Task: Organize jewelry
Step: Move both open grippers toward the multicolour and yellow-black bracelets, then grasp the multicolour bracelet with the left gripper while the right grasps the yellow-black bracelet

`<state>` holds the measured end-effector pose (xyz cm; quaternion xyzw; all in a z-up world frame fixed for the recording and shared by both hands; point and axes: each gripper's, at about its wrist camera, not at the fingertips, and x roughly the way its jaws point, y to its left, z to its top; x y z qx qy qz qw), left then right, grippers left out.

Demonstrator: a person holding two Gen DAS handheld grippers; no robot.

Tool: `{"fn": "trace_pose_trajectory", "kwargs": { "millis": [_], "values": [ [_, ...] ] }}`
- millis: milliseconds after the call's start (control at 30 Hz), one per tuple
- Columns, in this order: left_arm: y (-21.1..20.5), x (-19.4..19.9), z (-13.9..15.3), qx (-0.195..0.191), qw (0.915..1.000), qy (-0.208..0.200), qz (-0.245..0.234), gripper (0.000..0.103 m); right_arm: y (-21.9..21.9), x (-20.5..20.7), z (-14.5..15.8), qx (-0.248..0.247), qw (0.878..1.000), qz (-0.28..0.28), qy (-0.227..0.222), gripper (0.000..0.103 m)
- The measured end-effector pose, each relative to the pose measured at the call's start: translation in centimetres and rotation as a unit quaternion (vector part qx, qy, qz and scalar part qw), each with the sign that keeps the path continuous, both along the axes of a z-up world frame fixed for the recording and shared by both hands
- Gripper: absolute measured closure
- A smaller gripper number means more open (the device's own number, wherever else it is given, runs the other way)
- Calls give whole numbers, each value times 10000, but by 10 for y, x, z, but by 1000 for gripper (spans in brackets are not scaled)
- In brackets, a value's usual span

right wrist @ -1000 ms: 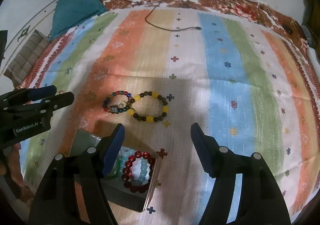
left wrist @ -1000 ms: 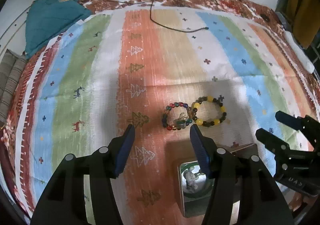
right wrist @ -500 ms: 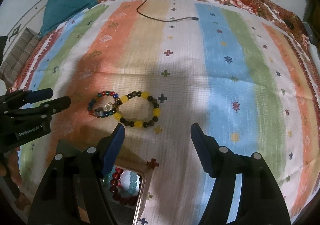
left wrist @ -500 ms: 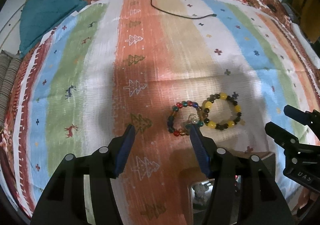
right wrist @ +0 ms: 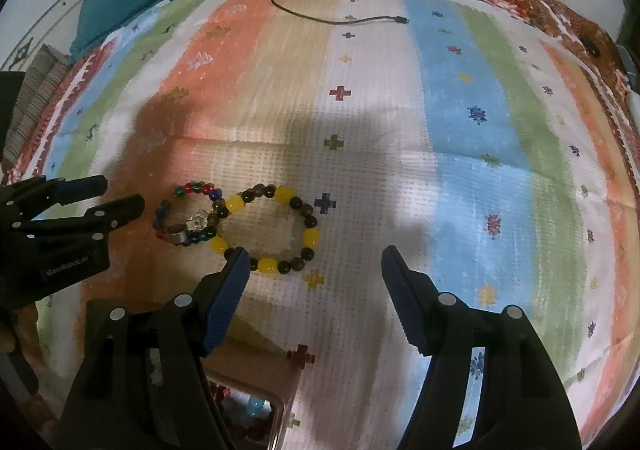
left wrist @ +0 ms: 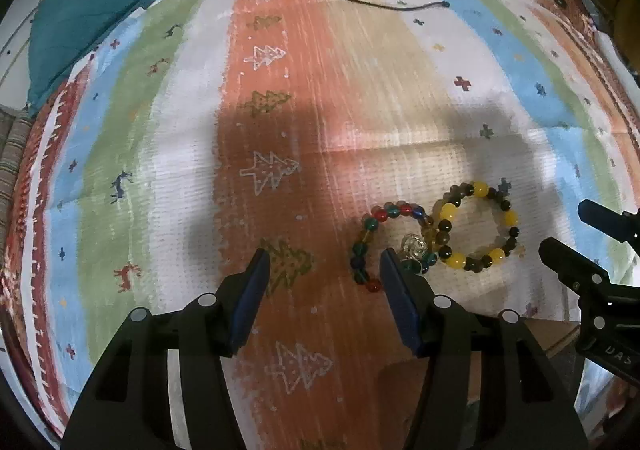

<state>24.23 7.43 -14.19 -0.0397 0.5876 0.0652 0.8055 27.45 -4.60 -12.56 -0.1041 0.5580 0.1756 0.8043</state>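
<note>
Two bead bracelets lie side by side, touching, on the striped cloth. The multicoloured bracelet [left wrist: 386,244] [right wrist: 188,216] has a clear charm; the yellow-and-dark bracelet [left wrist: 478,228] [right wrist: 274,228] is larger. My left gripper [left wrist: 324,260] hovers open and empty, its right finger just over the multicoloured bracelet's near edge. My right gripper [right wrist: 314,258] is open and empty, its left fingertip over the yellow bracelet's near beads. A jewelry box [right wrist: 256,410] with red and pale blue beads inside sits below the right gripper. Each gripper also shows in the other's view: the right gripper [left wrist: 568,234], the left gripper [right wrist: 112,196].
A teal cloth [left wrist: 80,18] lies at the far left corner. A black cable [left wrist: 372,2] trails across the far middle of the bedspread [left wrist: 160,170]. Striped cushions [right wrist: 36,90] sit off the left edge. A hand [right wrist: 16,330] grips the left tool.
Both grippers have sunk toward the cloth and moved forward; the bracelets look larger and closer to the fingertips, and the jewelry box has slid toward the bottom edge. Jaw openings are unchanged.
</note>
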Motion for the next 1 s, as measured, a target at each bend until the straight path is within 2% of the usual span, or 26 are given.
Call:
{"fn": "trace_pose_trajectory", "kwargs": {
  "millis": [633, 667, 800, 833, 867, 900, 933, 967, 1000],
  "values": [
    [0, 18, -24, 13, 9996, 250, -122, 46, 9, 19, -29, -201, 9995, 49, 232, 36],
    [0, 19, -26, 24, 9995, 279, -134, 47, 11, 20, -31, -223, 9994, 80, 263, 39],
    [-3, 21, -35, 176, 9989, 349, -250, 55, 13, 22, -39, -269, 9991, 152, 296, 63],
    [-3, 21, -35, 167, 9989, 342, -258, 61, 14, 23, -41, -283, 9990, 165, 309, 68],
    [-4, 21, -34, 160, 9990, 337, -265, 71, 15, 23, -44, -329, 9987, 199, 333, 71],
    [-4, 22, -34, 157, 9989, 341, -274, 78, 16, 23, -46, -378, 9985, 243, 307, 73],
    [-4, 23, -34, 165, 9989, 351, -276, 89, 17, 22, -46, -423, 9983, 293, 268, 73],
    [-5, 23, -34, 185, 9988, 363, -281, 94, 18, 22, -46, -466, 9981, 313, 242, 78],
    [-5, 23, -34, 201, 9987, 361, -288, 94, 18, 22, -46, -464, 9981, 306, 251, 87]
  ]
}}
